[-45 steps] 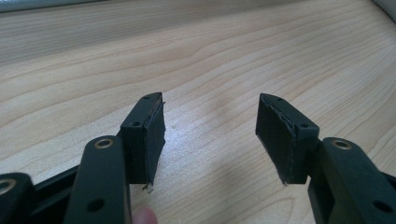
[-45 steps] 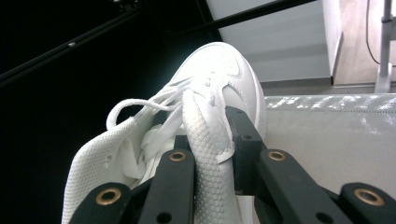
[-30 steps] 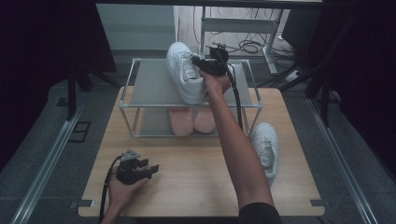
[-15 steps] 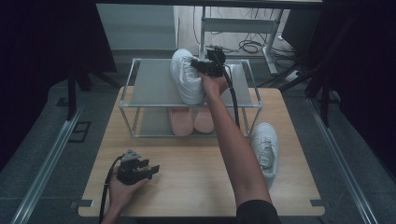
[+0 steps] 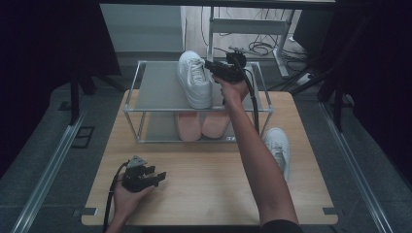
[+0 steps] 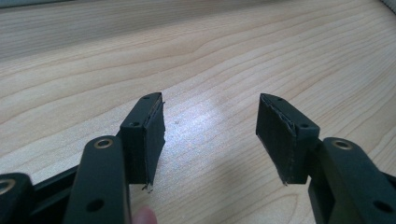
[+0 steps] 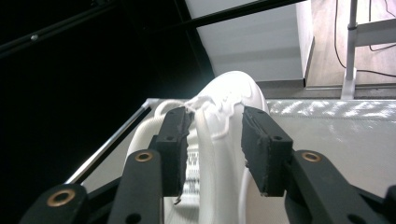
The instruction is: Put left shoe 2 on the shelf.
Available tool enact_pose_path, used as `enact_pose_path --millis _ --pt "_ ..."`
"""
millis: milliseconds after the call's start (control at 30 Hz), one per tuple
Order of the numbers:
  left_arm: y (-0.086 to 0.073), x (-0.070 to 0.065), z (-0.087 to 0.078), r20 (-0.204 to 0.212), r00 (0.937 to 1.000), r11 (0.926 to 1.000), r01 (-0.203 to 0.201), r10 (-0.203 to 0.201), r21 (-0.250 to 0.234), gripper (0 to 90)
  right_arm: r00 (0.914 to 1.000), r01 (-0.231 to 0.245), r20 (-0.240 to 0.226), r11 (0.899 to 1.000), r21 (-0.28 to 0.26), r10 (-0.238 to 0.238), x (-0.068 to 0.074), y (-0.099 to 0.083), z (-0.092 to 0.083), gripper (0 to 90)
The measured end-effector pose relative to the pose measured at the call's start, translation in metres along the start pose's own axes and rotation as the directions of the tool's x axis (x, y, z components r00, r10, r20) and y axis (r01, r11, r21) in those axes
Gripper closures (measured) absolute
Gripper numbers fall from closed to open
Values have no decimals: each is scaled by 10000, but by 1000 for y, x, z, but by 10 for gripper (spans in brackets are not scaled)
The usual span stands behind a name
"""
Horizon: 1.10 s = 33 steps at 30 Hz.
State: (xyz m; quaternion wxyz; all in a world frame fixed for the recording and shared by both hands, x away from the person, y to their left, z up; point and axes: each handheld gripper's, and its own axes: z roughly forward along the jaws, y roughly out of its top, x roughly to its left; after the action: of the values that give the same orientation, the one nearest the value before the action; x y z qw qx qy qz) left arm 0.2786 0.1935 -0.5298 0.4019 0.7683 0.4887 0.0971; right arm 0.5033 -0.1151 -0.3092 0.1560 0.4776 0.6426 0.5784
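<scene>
Shoe set on rack top; my right gripper jaws just opening, must back off straight. Left gripper idle, open.

The shoe on the rack's top shelf is white all over, laces included. A second white shoe lies on the table, which is pale wood with a wavy, darker grain. The rack has grey shelves in a silvery frame. Below sits a pair of pink shoes. Both tools, the left tool and right tool, are black, with brass-coloured rivets. The floor is grey.
</scene>
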Motion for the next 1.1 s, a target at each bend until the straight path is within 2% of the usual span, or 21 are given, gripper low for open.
enact_pose_path --millis 100,333,500,833,867,967,1100 --pt "0 0 -1 -40 9999 9999 145 -145 -11 426 9998 143 -141 9999 55 -142 -1 -2 -11 651" --pt "0 0 -1 -130 9999 10000 58 -58 -5 426 9978 493 -458 9977 468 -471 -3 -20 -31 720" --pt "0 -2 0 -107 9999 10000 53 -52 24 426 9971 539 -559 9974 482 -512 -6 -30 -40 756" --pt "-1 -3 0 -100 9999 9999 113 -113 43 425 9958 680 -640 9964 498 -648 -11 -46 -55 825" --pt "0 -3 0 -101 9999 10000 -8 8 46 425 9956 698 -662 9963 497 -665 -11 -47 -56 831" --pt "-1 -3 0 -100 9999 10000 -29 30 64 425 9950 737 -717 9958 550 -697 -11 -50 -60 845" --pt "-1 -6 1 -72 9999 9999 106 -105 78 424 9941 818 -762 9948 601 -771 -11 -56 -63 862"
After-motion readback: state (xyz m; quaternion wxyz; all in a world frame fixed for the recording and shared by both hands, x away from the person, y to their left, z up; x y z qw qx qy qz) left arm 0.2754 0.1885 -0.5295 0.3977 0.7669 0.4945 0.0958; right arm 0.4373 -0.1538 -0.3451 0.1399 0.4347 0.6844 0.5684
